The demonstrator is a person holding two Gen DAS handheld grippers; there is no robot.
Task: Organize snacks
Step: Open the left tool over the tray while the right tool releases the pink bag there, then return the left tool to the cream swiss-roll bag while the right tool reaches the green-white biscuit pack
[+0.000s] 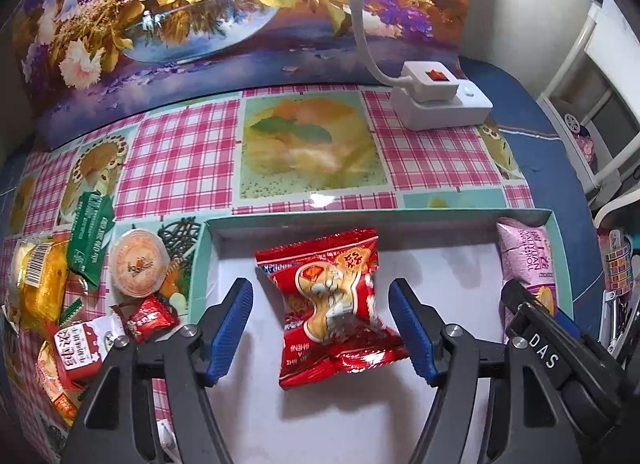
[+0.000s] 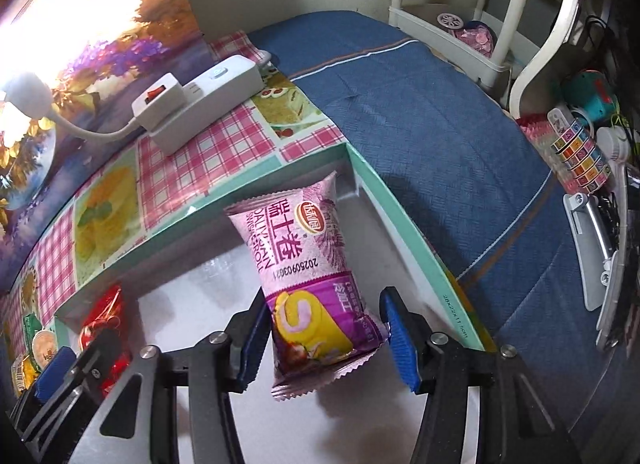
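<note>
A shallow teal box (image 1: 408, 216) with a white floor lies on the checked tablecloth. A red peanut snack packet (image 1: 332, 304) lies on its floor, between the open blue-padded fingers of my left gripper (image 1: 322, 328), touching neither. In the right wrist view a pink-purple Swiss roll packet (image 2: 312, 276) lies in the box's far right corner (image 2: 348, 152), between the open fingers of my right gripper (image 2: 324, 344). The left pad is close to the packet; the right pad is apart. The Swiss roll (image 1: 524, 256) and my right gripper (image 1: 536, 320) also show in the left wrist view.
Loose snacks lie left of the box: a green packet (image 1: 90, 232), a jelly cup (image 1: 138, 264), a yellow cake pack (image 1: 36, 284), a small red candy (image 1: 150, 318) and a red-white carton (image 1: 80, 348). A white power strip (image 1: 440, 100) with a lamp stands behind. Blue cloth (image 2: 440, 144) lies right.
</note>
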